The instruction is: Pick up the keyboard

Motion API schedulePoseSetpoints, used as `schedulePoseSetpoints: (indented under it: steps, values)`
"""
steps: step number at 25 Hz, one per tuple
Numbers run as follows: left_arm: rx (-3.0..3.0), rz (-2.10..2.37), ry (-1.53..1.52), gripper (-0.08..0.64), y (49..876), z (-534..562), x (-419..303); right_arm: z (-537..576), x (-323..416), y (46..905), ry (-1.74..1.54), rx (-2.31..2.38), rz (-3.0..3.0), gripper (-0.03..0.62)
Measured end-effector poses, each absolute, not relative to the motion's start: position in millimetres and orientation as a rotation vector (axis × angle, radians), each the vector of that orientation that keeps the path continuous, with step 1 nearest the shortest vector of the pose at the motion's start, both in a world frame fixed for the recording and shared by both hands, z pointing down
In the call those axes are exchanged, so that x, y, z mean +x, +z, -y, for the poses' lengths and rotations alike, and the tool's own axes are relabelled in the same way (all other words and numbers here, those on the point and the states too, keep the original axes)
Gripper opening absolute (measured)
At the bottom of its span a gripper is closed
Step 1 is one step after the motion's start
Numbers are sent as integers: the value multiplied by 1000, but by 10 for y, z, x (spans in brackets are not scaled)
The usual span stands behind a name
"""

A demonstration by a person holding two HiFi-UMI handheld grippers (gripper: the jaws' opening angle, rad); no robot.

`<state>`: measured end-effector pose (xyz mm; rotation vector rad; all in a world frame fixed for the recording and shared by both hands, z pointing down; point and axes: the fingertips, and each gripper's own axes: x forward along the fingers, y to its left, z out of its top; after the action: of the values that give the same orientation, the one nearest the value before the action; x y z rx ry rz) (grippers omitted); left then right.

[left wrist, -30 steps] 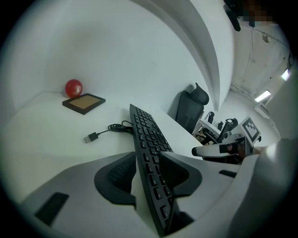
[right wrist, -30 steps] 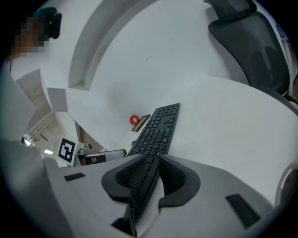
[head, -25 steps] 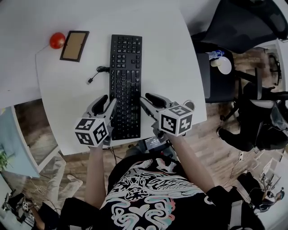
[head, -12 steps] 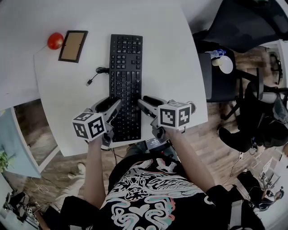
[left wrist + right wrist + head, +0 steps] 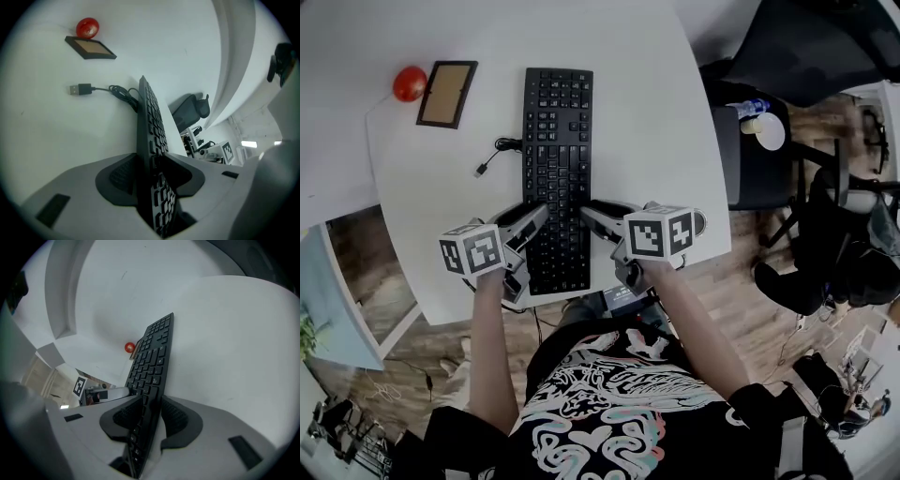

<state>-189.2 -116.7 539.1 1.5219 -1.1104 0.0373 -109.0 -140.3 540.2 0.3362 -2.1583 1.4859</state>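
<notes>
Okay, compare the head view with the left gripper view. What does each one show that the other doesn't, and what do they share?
Only the head view: the person's patterned shirt and the wooden floor, plus the keyboard seen whole from above.
Only the left gripper view: the left gripper close up, its dark pads on either side of the keyboard's edge.
Both: the keyboard, the USB plug, the red ball, the framed board and the white table.
</notes>
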Motion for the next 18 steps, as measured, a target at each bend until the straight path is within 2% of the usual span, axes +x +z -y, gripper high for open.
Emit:
schedulePoseSetpoints:
  steps: [3,5,8,18]
  values:
    - [1466,1019,-94,150,5357,1180,-1878,1399,-1077,5389,1488,342,2167,135]
    - [1424,953,-213,107,5291,1186,-1822,1408,-1054,5372,1502,354,2181,135]
    - [1386,851,-409,95,5158,1252,-1654,1434,-1019,5340,1521,391,2213,135]
    - [1427,826,-421,94,5135,1235,-1607,1405,-932,5334,1490,396,2258,135]
